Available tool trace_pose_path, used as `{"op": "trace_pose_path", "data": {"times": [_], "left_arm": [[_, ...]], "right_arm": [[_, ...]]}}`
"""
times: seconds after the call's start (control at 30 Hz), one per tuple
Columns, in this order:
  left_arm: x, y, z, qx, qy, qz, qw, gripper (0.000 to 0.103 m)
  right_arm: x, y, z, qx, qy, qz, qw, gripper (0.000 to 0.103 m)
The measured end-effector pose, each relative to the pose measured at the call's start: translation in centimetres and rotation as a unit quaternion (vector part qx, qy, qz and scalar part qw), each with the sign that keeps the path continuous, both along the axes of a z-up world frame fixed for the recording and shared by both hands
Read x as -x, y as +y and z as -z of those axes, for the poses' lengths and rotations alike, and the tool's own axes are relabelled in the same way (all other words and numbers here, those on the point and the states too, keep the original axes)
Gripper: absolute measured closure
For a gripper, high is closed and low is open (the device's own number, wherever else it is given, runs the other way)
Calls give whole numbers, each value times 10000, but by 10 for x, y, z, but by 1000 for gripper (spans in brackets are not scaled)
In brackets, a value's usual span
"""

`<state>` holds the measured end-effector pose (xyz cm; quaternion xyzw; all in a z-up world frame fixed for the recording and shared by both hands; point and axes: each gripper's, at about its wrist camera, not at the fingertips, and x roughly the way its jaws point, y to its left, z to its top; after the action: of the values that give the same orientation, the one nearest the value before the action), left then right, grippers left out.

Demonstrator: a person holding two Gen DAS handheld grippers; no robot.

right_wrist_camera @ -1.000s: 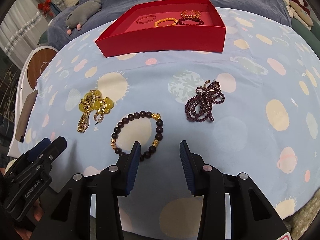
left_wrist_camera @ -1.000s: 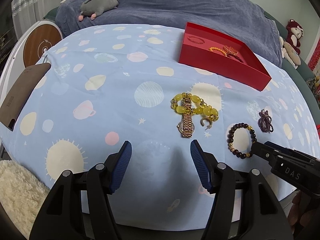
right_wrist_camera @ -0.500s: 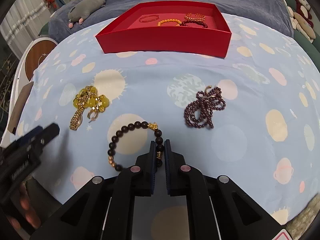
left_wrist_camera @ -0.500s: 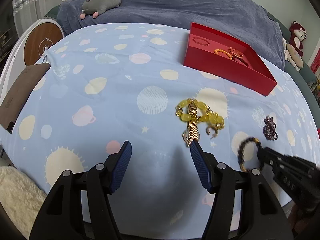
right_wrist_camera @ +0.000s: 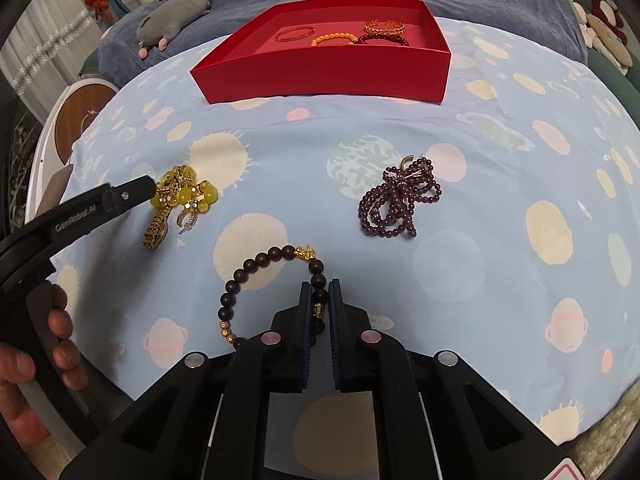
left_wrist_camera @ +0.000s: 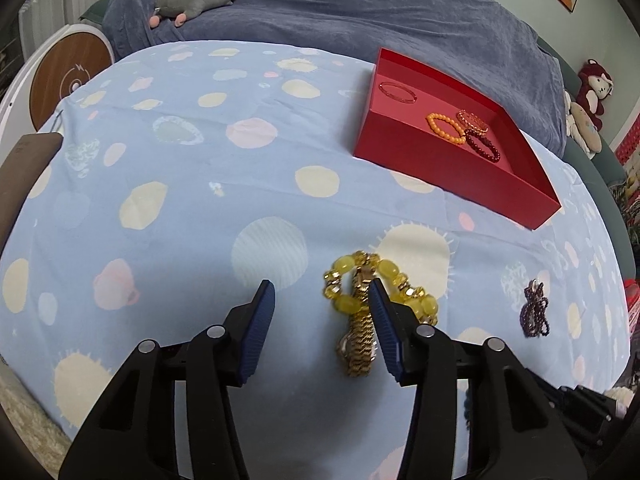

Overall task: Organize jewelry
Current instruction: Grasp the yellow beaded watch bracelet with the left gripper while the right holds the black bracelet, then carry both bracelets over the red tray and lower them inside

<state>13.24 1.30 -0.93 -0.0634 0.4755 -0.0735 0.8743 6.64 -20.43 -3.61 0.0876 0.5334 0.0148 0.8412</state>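
The right gripper (right_wrist_camera: 320, 308) pinches one dark bead bracelet (right_wrist_camera: 272, 292) on the worktop (right_wrist_camera: 500, 280); the left gripper (left_wrist_camera: 320, 312) gapes beside one gold watch (left_wrist_camera: 358, 340). Four bracelets lie in the red tray (right_wrist_camera: 328, 72).

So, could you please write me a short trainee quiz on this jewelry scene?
1. True or false: the left gripper is open.
2. What is the right gripper clamping? A) dark bead bracelet B) gold watch C) purple bead bundle
3. How many pieces lie in the red box?

Key: 1 true; 2 A; 3 four.
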Motion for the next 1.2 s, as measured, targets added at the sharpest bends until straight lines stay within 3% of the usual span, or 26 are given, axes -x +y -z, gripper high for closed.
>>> {"op": "trace_pose_path", "data": {"times": [0.23,0.33,0.5,0.57,0.77,1.2], "left_arm": [[4,-29,-10,255,-72,291,9992,57],[4,-42,-5,179,-21,403,9990,58],[3,-56,3,-44,-16,496,9988,71],[-1,-58,9,-72,100,512,9986,84],[0,-56,7,-111,47,463,9989,94],[26,-30,-44,533,-268,409,9974,94]], "right_arm": [[3,-5,0,-163,9,64,9998,96],[6,-8,0,-180,7,86,9998,96],[8,-11,0,-210,18,115,9997,96],[8,-11,0,-221,20,126,9997,96],[6,-13,-2,-247,9,144,9996,96],[8,-20,-36,-352,-381,181,9985,96]]}}
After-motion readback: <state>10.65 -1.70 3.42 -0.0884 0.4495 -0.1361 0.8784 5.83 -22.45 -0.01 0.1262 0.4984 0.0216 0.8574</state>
